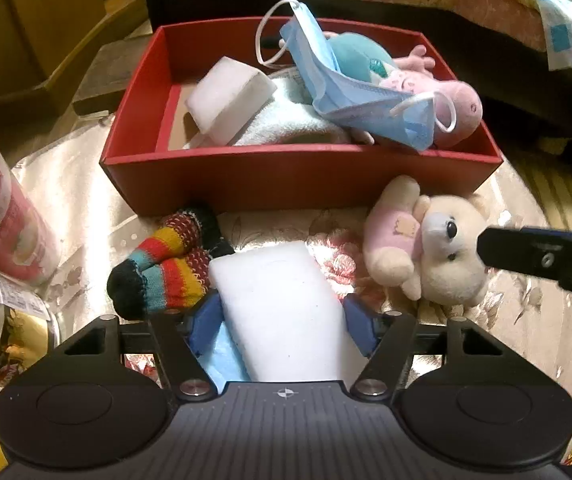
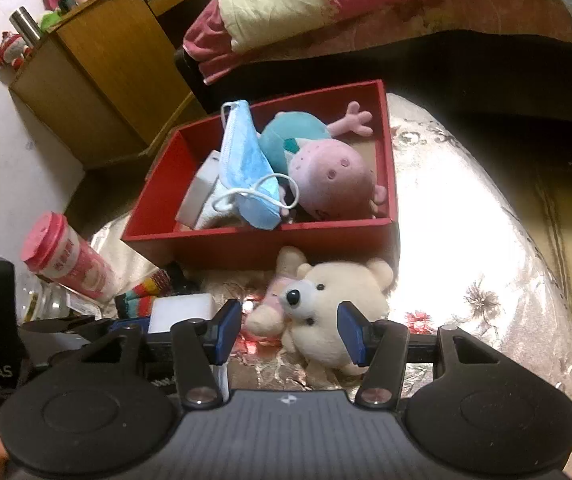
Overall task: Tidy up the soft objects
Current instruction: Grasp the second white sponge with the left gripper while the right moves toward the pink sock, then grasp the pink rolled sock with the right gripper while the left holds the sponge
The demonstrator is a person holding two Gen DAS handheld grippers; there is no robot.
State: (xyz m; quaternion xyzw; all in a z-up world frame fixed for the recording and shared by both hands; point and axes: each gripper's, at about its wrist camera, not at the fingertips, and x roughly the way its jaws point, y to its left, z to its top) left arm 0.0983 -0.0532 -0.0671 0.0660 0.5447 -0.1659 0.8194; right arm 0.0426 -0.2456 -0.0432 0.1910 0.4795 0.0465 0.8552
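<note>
R gripper over cream teddy, red box behind.

R gripper (image 2: 289, 330) has its jaws apart w/ blue pads either side of the cream teddy bear (image 2: 325, 312); right pad overlaps the bear's head, left pad looks clear of it, contact unclear. Bear lies on floral cloth (image 2: 465, 240), just in front of red box (image 2: 246, 246). In box: pink pig plush (image 2: 325, 172), blue face mask (image 2: 246, 168), white sponge (image 2: 202, 188). Left of bear: another white sponge (image 2: 182, 310) between the left gripper's (image 2: 126, 326) fingers, striped sock (image 2: 142, 292), pink-lidded bottle (image 2: 66, 256). Wooden cabinet (image 2: 106, 68) and bedding (image 2: 365, 4) at back.
</note>
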